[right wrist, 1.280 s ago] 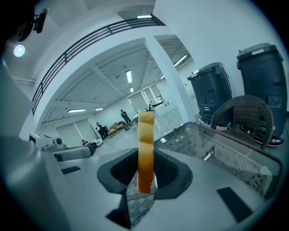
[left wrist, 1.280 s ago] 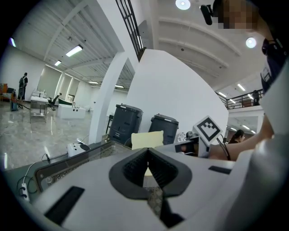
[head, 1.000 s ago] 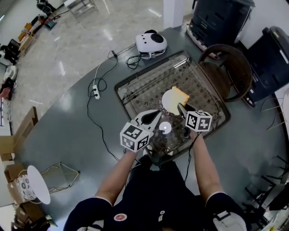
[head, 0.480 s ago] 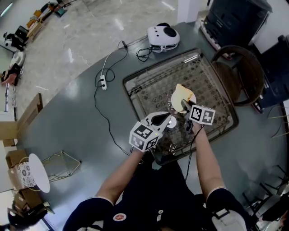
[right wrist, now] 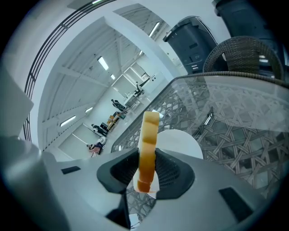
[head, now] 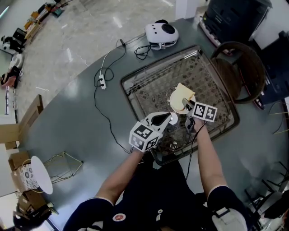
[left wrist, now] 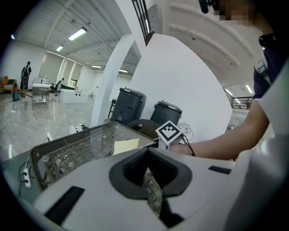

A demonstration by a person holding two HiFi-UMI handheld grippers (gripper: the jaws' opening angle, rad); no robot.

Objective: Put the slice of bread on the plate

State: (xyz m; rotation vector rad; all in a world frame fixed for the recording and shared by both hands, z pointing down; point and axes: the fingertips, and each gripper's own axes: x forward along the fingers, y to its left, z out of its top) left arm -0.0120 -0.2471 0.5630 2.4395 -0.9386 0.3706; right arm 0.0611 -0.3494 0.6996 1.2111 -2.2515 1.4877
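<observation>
A pale yellow slice of bread (right wrist: pixel 147 149) stands on edge between the pads of my right gripper (right wrist: pixel 146 155), which is shut on it. The white plate (right wrist: pixel 183 140) lies just beyond and below the slice on the glass-topped wicker table (right wrist: pixel 235 126). In the head view the bread (head: pixel 184 91) hangs over the plate (head: pixel 176 103), with the right gripper (head: pixel 187 104) behind it. My left gripper (head: pixel 173 119) hovers just left of the plate, shut on nothing. From the left gripper view the bread (left wrist: pixel 125 145) shows beyond the left gripper (left wrist: pixel 147 155).
The table's dark rim (head: pixel 131 97) frames the glass top. A white panda-shaped device (head: pixel 161 31), cables and a power strip (head: pixel 103 81) lie on the grey floor. A wicker chair (head: pixel 239 72) and dark bins (head: pixel 235 13) stand on the right.
My right gripper has come down with the bread and rolled, so the slice now sits lower over the plate. The left gripper has sunk slightly.
</observation>
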